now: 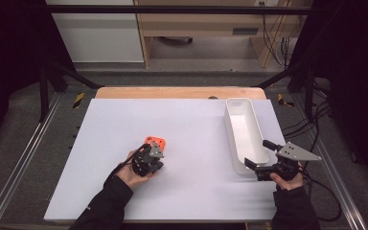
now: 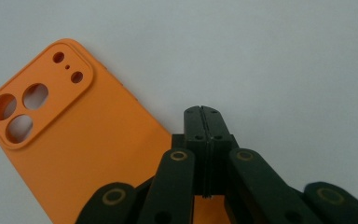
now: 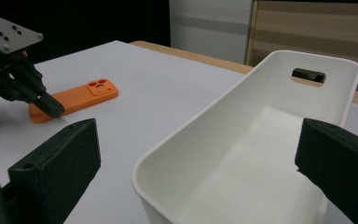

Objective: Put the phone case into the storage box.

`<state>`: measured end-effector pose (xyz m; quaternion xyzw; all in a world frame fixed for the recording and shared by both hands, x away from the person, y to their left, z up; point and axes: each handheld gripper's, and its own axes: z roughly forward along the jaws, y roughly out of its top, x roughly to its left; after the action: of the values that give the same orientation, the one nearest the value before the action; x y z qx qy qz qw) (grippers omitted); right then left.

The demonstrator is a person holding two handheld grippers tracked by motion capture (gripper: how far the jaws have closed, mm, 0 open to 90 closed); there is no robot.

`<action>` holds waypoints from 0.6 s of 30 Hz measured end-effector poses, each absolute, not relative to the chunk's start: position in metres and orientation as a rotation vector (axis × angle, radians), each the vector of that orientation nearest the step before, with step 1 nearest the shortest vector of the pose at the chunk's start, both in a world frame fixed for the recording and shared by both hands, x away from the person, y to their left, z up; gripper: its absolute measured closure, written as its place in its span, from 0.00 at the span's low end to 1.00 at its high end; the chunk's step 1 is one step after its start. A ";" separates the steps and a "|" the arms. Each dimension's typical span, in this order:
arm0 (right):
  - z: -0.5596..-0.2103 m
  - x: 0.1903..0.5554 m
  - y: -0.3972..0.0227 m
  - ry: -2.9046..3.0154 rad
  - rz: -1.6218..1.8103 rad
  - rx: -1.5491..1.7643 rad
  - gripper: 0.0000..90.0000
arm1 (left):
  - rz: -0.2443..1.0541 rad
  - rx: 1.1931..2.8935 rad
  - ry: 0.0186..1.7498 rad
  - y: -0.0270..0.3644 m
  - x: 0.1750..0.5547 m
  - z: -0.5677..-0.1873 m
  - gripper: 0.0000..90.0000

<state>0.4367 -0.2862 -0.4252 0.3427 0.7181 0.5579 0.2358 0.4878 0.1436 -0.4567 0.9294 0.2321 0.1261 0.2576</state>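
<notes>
- A flat orange plastic phone case [image 2: 74, 140] lies on the big white table top [image 1: 191, 129], on the left side and nearer the person.
- The case lies with its back facing up. It has rounded corners and looks smooth.
- At one end there is a raised square patch with three big round holes and three much smaller ones.
- That end with the holes points away from the person.
- The left gripper [image 2: 204, 154], black with gold rings at its joints, sits over the near end of the case.
- Its two jaws are pressed tight together, with nothing seen between them. In the right gripper view the tip is down at the near end of the case.
- A long white plastic tub with a handle hole in its far end [image 3: 279, 140] stands on the right side of the table, well apart from the case.
- The right gripper [image 1: 261, 160] is at the near end of the tub.
- Its jaws are spread wide, one on each side of the tub's near end. They hold nothing.
</notes>
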 end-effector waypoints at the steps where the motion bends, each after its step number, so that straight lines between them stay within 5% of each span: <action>1: -0.425 0.437 -0.286 1.970 1.530 0.940 0.00 | 0.342 2.521 0.630 0.144 0.488 -0.457 1.00; 18: -0.425 0.436 -0.286 1.970 1.532 0.937 0.00 | 0.344 2.507 0.659 0.168 0.481 -0.457 1.00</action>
<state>0.4365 -0.2864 -0.4247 0.3417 0.7182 0.5585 0.2356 0.4807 0.1679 -0.4566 0.9257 0.2433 0.1271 0.2603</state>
